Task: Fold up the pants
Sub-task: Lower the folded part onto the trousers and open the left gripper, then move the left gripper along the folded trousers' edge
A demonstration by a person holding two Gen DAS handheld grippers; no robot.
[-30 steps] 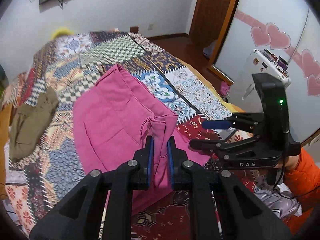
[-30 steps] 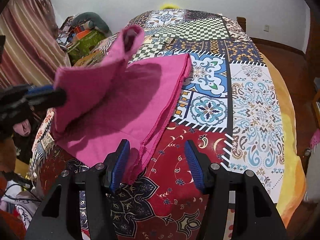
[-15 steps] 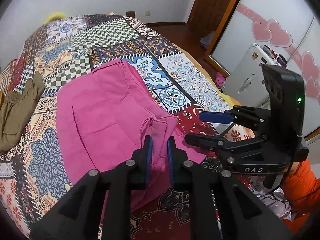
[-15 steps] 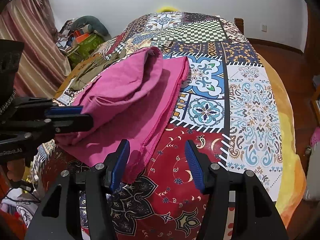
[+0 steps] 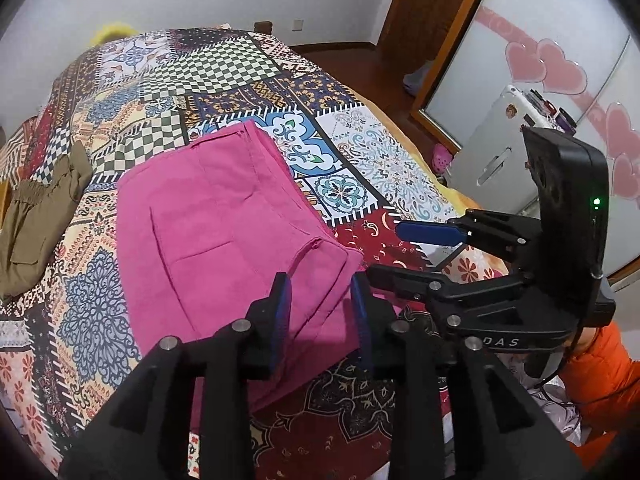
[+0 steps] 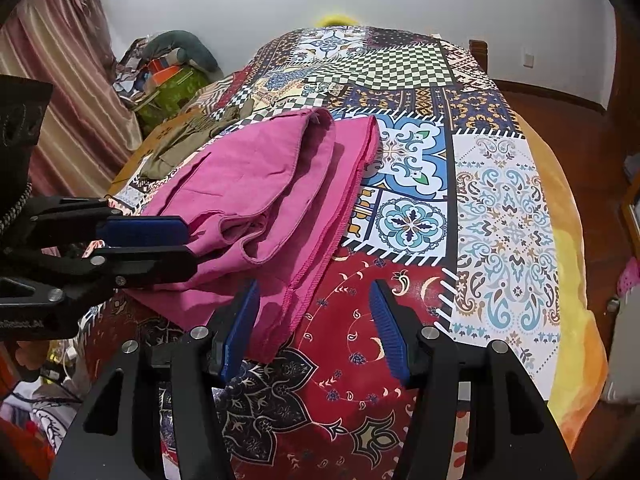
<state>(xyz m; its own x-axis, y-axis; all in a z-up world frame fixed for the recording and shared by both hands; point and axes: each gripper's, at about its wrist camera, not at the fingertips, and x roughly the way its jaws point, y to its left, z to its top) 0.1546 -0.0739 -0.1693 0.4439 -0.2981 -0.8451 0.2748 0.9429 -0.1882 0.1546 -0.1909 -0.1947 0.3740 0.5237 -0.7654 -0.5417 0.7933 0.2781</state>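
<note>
Pink pants (image 5: 220,220) lie folded over on the patchwork bedspread (image 5: 224,68); in the right wrist view the pants (image 6: 260,184) show a doubled upper layer with loose folds. My left gripper (image 5: 320,312) hovers at the near corner of the fold, and its jaws are opening. The cloth lies between the blue pads without being pressed. From the right wrist view the left gripper (image 6: 180,246) sits at the pants' left edge. My right gripper (image 6: 312,320) stands open over the red patch beside the near hem, holding nothing. It also appears at the right, right gripper (image 5: 404,252).
An olive garment (image 5: 36,216) lies at the bed's left side. A white appliance (image 5: 496,152) and a wooden door stand to the right of the bed. A striped curtain (image 6: 60,80) and piled items (image 6: 172,76) are on the left. An orange sleeve (image 5: 600,368) is near the right gripper.
The left gripper brought the raised pink fold down onto the bed, and its jaws have parted from the cloth. The pants now lie flatter. The right gripper has stayed put.
</note>
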